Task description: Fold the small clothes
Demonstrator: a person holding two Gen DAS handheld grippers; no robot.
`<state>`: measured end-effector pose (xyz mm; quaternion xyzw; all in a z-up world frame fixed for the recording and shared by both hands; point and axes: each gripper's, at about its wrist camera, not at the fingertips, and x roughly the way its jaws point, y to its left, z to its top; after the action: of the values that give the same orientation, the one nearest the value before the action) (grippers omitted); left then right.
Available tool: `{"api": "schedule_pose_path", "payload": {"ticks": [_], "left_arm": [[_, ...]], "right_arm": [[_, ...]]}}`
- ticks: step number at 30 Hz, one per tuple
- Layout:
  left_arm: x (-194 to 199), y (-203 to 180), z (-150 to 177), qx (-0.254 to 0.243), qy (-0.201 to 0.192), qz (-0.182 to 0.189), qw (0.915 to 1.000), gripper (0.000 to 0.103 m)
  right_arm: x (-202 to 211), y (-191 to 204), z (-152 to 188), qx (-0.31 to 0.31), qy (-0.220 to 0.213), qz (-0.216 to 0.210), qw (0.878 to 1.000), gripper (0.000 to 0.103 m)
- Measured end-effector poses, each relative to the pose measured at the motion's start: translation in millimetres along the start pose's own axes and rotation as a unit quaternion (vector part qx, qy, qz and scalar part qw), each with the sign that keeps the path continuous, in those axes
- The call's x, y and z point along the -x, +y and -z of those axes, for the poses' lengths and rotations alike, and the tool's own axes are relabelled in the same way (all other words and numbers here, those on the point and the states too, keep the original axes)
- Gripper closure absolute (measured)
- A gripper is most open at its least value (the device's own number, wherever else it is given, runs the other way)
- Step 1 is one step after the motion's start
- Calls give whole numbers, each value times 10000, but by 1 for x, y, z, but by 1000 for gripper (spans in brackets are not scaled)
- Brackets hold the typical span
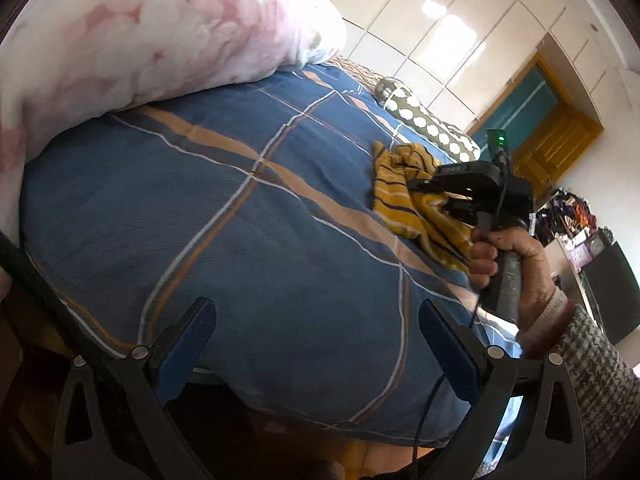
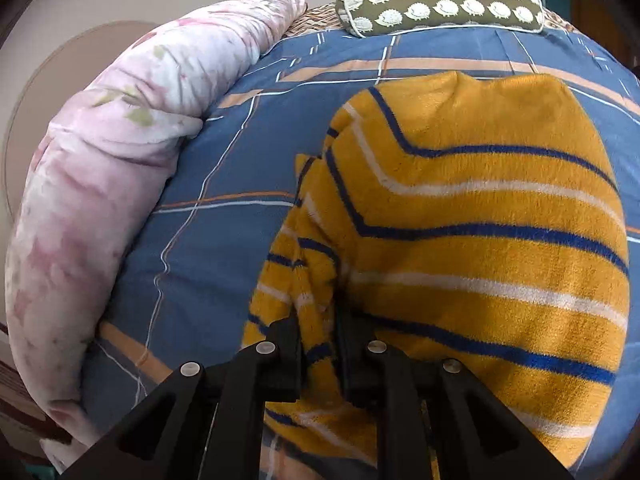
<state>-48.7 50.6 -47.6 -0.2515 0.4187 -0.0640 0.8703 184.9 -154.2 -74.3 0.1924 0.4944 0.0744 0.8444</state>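
A small yellow garment with blue and white stripes point(image 2: 472, 208) lies crumpled on the blue plaid bed sheet point(image 2: 224, 168). My right gripper point(image 2: 320, 344) is shut on a fold of the garment near its left edge. In the left wrist view the garment point(image 1: 408, 196) lies at the right of the bed, with the right gripper point(image 1: 444, 196) and the hand holding it on top of it. My left gripper point(image 1: 316, 320) is open and empty over bare sheet point(image 1: 240, 220) near the bed's front edge, well left of the garment.
A pink floral duvet point(image 2: 88, 184) is rolled along the left side of the bed, also in the left wrist view point(image 1: 140, 28). A green bolster pillow with white hedgehogs point(image 2: 440, 6) lies at the far end. White wardrobes point(image 1: 460, 20) and a cluttered shelf point(image 1: 572, 220) stand beyond the bed.
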Motion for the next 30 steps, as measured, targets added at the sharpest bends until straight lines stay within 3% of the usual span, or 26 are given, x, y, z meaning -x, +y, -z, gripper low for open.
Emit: {"api": "schedule_pose_path", "payload": {"ticks": [5, 9, 11, 12, 14, 15, 17, 18, 20, 22, 24, 27, 30], "left_arm": [[-3, 3, 2, 73, 10, 29, 10000, 2], [-3, -4, 5, -20, 48, -40, 10000, 2], [-4, -9, 6, -59, 75, -79, 9999, 2], [-5, -11, 6, -72, 94, -95, 9999, 2], [-8, -15, 7, -92, 146, -136, 9998, 2], [-9, -18, 8, -101, 167, -155, 9997, 2], [-12, -23, 7, -135, 225, -194, 9995, 2], [-14, -25, 6, -156, 250, -203, 9994, 2], [-18, -33, -1, -283, 262, -181, 9991, 2], [-20, -43, -9, -496, 223, -221, 9983, 2], [-27, -57, -23, -726, 190, -209, 9970, 2], [-55, -85, -51, -1080, 254, 150, 9937, 2], [-104, -107, -82, -1423, 401, 589, 9873, 2]], "right_arm": [[10, 16, -9, 276, 10, 225, 9994, 88], [7, 40, 2, 813, 46, 529, 9953, 87], [3, 50, 8, 1160, 24, 692, 9908, 81], [1, 57, 12, 1342, 37, 626, 9890, 71], [4, 67, 18, 1583, 94, 202, 9871, 57], [6, 71, 20, 1614, 235, -393, 9858, 54], [4, 72, 18, 1447, 646, -1295, 9788, 55], [8, 69, 16, 1358, 753, -1507, 9763, 55], [27, 55, 10, 1214, 419, -1496, 9804, 55], [56, 18, 1, 777, 64, -1646, 9833, 55], [82, -17, -4, 542, -295, -1514, 9865, 53], [112, -74, -4, 212, -693, -1008, 9923, 46], [116, -121, 7, -159, -745, -743, 9943, 46]]}}
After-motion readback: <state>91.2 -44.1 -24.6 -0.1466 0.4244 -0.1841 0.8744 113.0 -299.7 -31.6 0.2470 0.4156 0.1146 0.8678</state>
